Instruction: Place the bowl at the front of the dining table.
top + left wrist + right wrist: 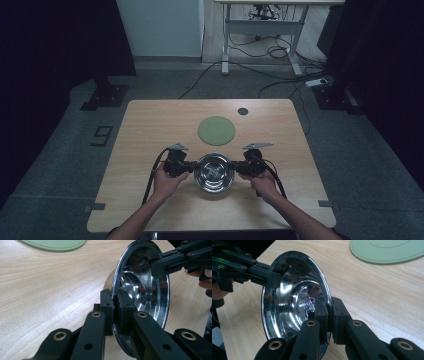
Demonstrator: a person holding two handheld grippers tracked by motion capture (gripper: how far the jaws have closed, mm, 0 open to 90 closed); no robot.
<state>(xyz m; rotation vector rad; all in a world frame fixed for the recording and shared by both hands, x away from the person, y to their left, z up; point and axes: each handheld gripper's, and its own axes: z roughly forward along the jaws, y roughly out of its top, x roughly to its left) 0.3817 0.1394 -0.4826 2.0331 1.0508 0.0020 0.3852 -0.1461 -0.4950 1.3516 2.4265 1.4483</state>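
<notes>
The left black plastic tool [189, 166] and the right black plastic tool [239, 167] look alike: angular linked bars with brass-ringed pivot holes, ridged pads, a grey three-cornered top plate and a trailing black cable. The forearms are unsleeved.

Left tool [187, 167]: jaws clamped, pointing inward toward right tool [240, 168]. Right tool: jaws clamped, facing left tool. Forearms converge behind tools.
</notes>
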